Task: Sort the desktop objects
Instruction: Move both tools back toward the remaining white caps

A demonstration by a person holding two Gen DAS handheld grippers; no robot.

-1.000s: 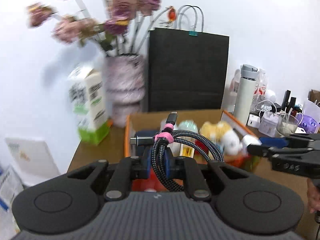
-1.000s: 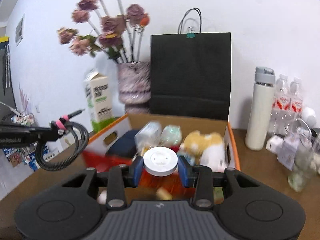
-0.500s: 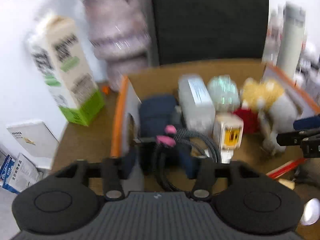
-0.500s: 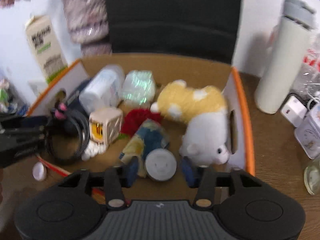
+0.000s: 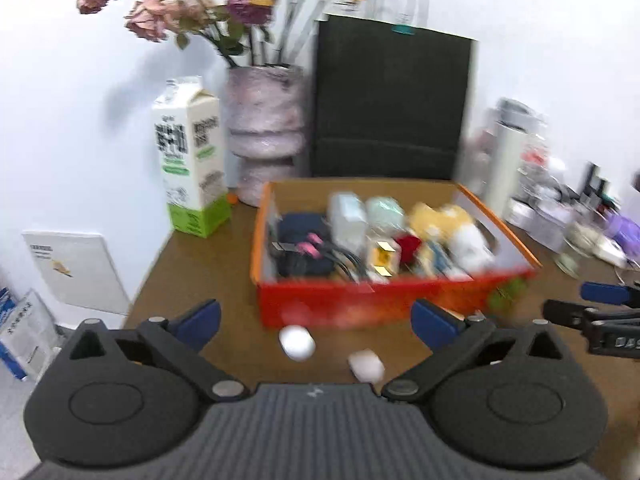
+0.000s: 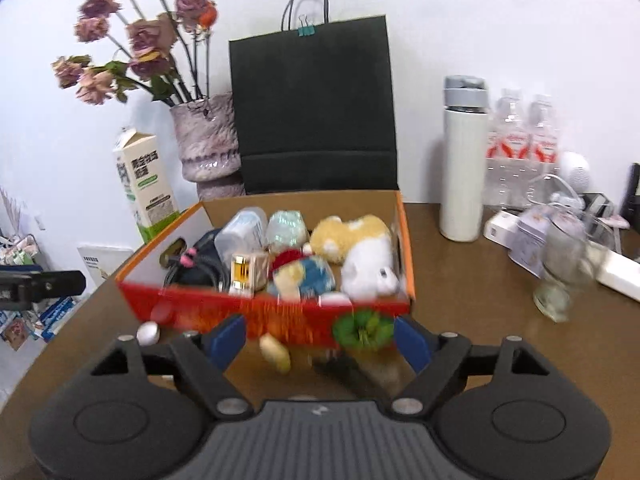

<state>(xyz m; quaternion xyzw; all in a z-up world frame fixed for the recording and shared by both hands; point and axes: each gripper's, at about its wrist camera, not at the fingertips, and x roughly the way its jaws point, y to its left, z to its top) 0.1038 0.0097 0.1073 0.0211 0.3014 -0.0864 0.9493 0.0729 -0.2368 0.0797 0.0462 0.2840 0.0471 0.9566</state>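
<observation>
Both the left tongs (image 5: 316, 322) and right tongs (image 6: 320, 340) are gaping empty (fingers spread wide) at six o'clock of the orange box (image 6: 280, 314), where the coiled cable (image 5: 320, 254) is lying.

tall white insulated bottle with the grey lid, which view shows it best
The right wrist view: the tall white insulated bottle with the grey lid stands sharp and unobstructed right of the orange cardboard box. The left wrist view shows it blurred.

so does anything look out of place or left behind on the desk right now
Yes. A few small items lie on the table outside the orange box, in front of its near wall: a white round piece, a second pale piece and a yellowish lump. Both grippers, left and right, are open and hold nothing.
</observation>
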